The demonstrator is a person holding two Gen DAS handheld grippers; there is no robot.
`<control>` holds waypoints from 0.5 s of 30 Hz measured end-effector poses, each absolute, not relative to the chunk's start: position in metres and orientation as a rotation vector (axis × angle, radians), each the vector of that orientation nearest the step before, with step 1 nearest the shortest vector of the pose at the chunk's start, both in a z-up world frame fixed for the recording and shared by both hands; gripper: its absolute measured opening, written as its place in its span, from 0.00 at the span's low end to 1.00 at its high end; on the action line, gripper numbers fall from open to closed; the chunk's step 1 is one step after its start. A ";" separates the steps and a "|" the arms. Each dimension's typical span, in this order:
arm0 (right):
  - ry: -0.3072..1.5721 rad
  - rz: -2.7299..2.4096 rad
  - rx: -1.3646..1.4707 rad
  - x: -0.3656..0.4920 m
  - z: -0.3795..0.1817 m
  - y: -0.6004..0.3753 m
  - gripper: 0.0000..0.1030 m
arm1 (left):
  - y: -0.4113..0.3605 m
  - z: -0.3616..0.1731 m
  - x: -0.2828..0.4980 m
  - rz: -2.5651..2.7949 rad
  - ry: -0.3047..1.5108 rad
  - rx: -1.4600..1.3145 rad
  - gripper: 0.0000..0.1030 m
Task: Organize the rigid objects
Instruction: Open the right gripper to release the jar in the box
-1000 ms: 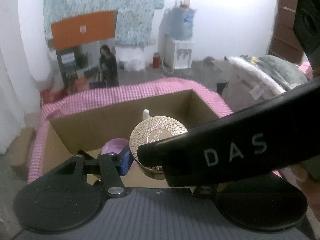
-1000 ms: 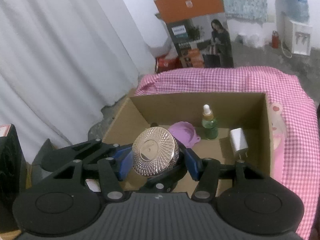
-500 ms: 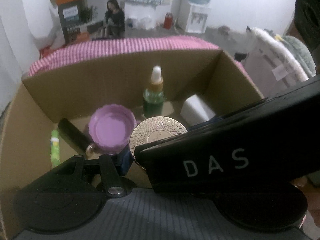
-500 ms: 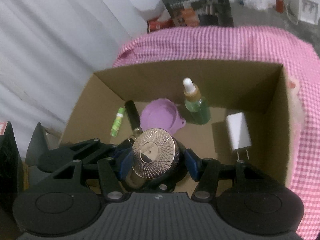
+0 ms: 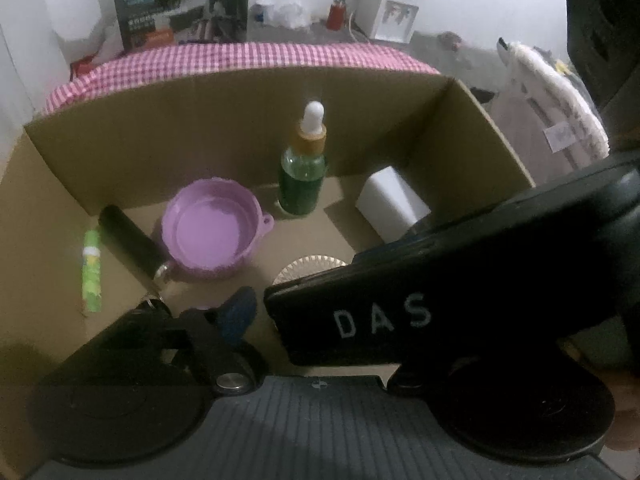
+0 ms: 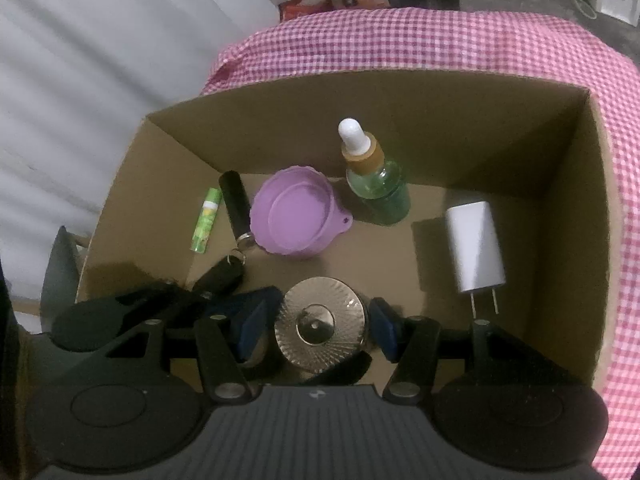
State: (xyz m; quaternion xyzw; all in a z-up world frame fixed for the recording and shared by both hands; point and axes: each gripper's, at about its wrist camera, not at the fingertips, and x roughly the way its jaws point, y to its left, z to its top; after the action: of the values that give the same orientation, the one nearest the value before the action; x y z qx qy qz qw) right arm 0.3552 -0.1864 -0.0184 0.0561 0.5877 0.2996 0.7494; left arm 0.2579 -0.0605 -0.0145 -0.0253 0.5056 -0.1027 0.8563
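Right wrist view, nearest: the right gripper [image 6: 320, 330] sits low inside the cardboard box [image 6: 576, 184], its blue-padded fingers [image 6: 256, 322] set either side of a round gold-lidded jar [image 6: 320, 328]. A narrow gap shows between each pad and the jar's rim, so the tongs look slackened, not pressing; the jar appears to rest on the box floor near the front wall. Just left of the left finger lies a black key fob [image 6: 222, 274] on a ring, joined to a black cylinder [image 6: 236, 204] angled toward the back. Beside that, near the left wall, a small green tube [image 6: 206, 220] lies flat. A purple round lid [image 6: 298, 218] sits touching or just beside the cylinder's ring end. Right of the jar, a white plug adapter [image 6: 474, 248] lies on its side, prongs pointing toward the camera. Further back, a green dropper bottle [image 6: 374, 180] stands upright close to the rear wall. Left wrist view: the left gripper [image 5: 320, 312] is near the same spot, but a black body marked "DAS" [image 5: 440, 304] covers its right finger; only one blue pad [image 5: 238, 312] shows, so cannot tell its spread. A sliver of the jar's ribbed lid [image 5: 308, 270] peeks past that body. Beyond the box, pink checked cloth [image 6: 440, 40] drapes the table. Far off, a printed carton [image 5: 180, 4] and a white water dispenser [image 5: 394, 8] stand on the floor.
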 end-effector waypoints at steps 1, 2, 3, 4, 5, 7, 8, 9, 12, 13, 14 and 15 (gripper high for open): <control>1.279 0.652 0.132 0.354 -0.017 -0.187 0.61 | -0.061 -0.013 0.256 -0.215 1.052 -0.046 0.72; 1.265 0.648 0.133 0.353 -0.013 -0.188 0.62 | -0.061 -0.011 0.253 -0.213 1.038 -0.039 0.73; 1.244 0.647 0.131 0.351 -0.009 -0.189 0.65 | -0.060 -0.008 0.248 -0.215 1.019 -0.034 0.74; 1.224 0.644 0.132 0.348 -0.004 -0.191 0.66 | -0.061 -0.005 0.249 -0.218 1.002 -0.033 0.76; 1.189 0.640 0.134 0.344 0.005 -0.193 0.67 | -0.059 -0.001 0.243 -0.226 0.980 -0.034 0.78; 1.123 0.634 0.142 0.333 0.021 -0.200 0.73 | -0.058 0.011 0.228 -0.243 0.923 -0.039 0.80; 1.082 0.628 0.146 0.326 0.031 -0.204 0.74 | -0.057 0.019 0.220 -0.253 0.891 -0.039 0.83; 1.034 0.622 0.148 0.317 0.042 -0.208 0.75 | -0.055 0.026 0.209 -0.268 0.851 -0.037 0.86; 0.874 0.609 0.147 0.281 0.077 -0.225 0.88 | -0.053 0.048 0.179 -0.297 0.744 -0.023 0.88; 0.809 0.603 0.144 0.265 0.090 -0.231 0.97 | -0.051 0.056 0.167 -0.304 0.704 -0.019 0.89; 0.755 0.598 0.140 0.251 0.100 -0.236 0.99 | -0.049 0.062 0.155 -0.317 0.670 -0.014 0.91; 0.694 0.593 0.129 0.235 0.111 -0.241 1.00 | -0.047 0.068 0.143 -0.329 0.644 -0.009 0.92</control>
State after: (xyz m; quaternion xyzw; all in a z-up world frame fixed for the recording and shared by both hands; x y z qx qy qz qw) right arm 0.2352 -0.2406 0.1105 0.0623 0.3347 0.2862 0.8957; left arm 0.1430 -0.0471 0.0677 -0.0044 0.3148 -0.1609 0.9354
